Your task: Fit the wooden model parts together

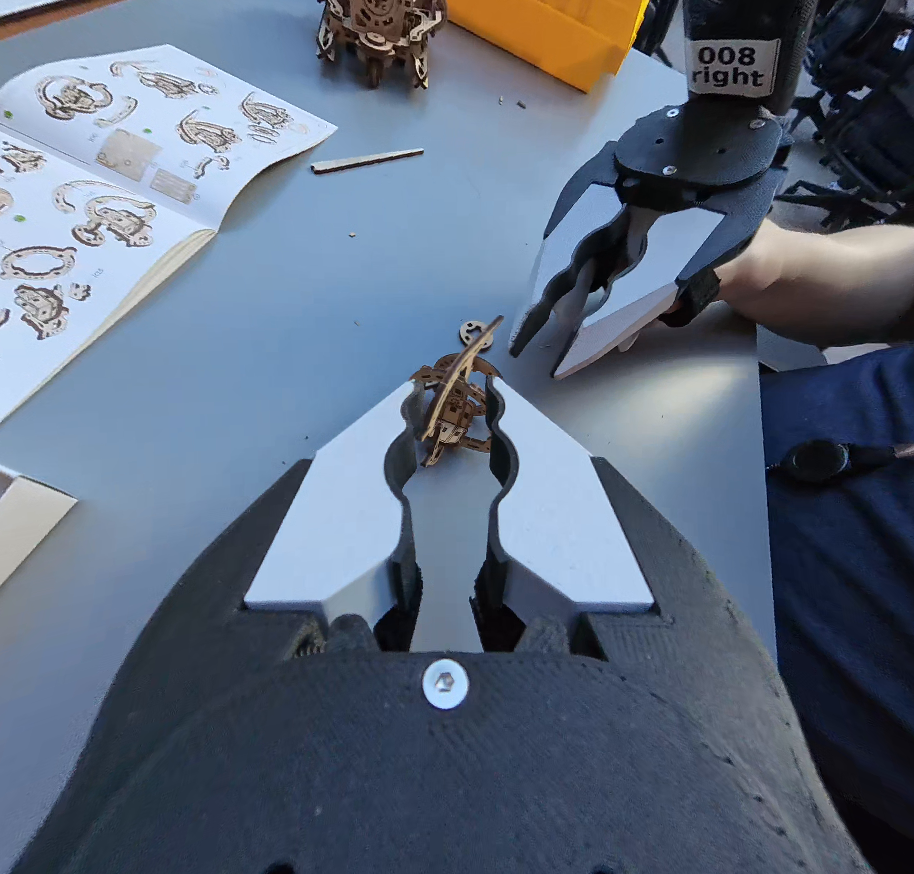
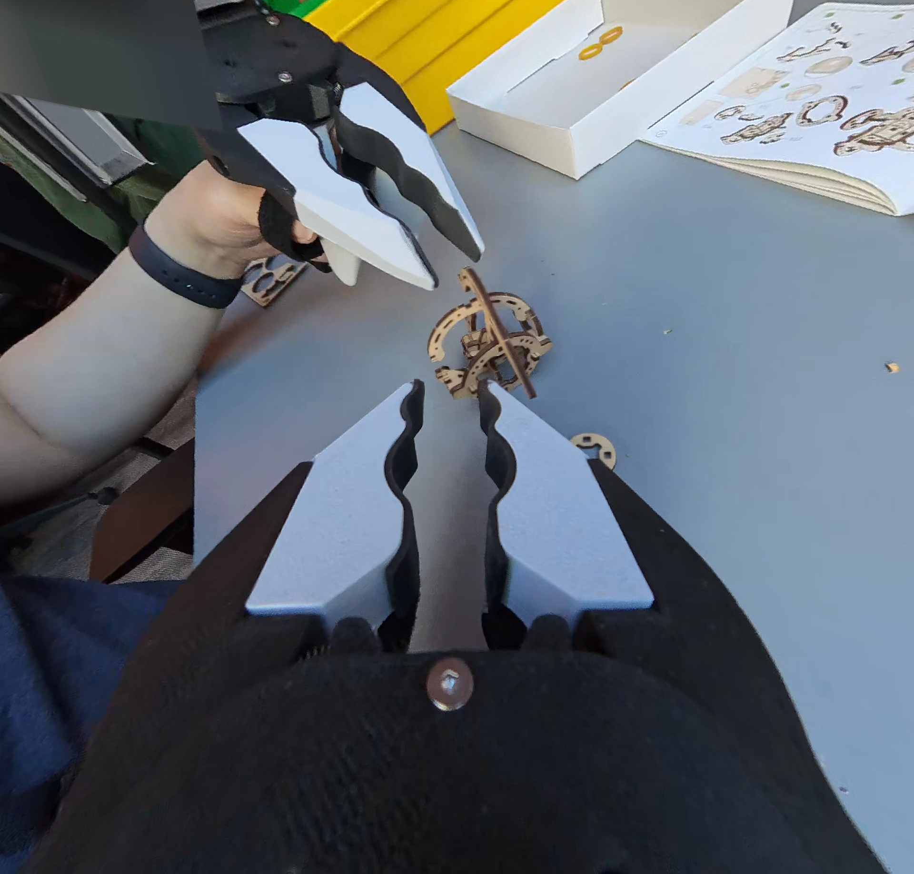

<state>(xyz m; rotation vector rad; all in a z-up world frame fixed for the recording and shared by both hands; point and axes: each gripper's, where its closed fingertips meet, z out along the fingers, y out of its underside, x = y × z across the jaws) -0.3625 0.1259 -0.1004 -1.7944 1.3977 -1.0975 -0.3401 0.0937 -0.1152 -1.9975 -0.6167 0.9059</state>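
**Two spread tools closing in on a half-built wooden piece**

The grey tabletop (image 2: 717, 306) carries everything; at its far side sit a yellow bin (image 1: 539, 14), an open white box (image 2: 593, 78), an instruction booklet (image 1: 123, 167) and a finished wooden model (image 1: 376, 14); the left tool (image 1: 452, 395) is spread, its tips either side of the small wooden assembly (image 2: 487, 343) but, seen from the right wrist view, hovering above it and gripping nothing; the right tool (image 2: 452, 390) is likewise spread and empty, its tips just short of the assembly, which rests on the tabletop between the two; a loose wooden disc (image 2: 596, 449) lies just beside it, and a flat wooden strip (image 1: 366, 160) lies well apart.

To my eye the step is securing the assembly; best to pinch it by the sturdy curved rings, not the thin tilted arc that sticks up, and to close gently so nothing snaps; then the disc can be fetched.
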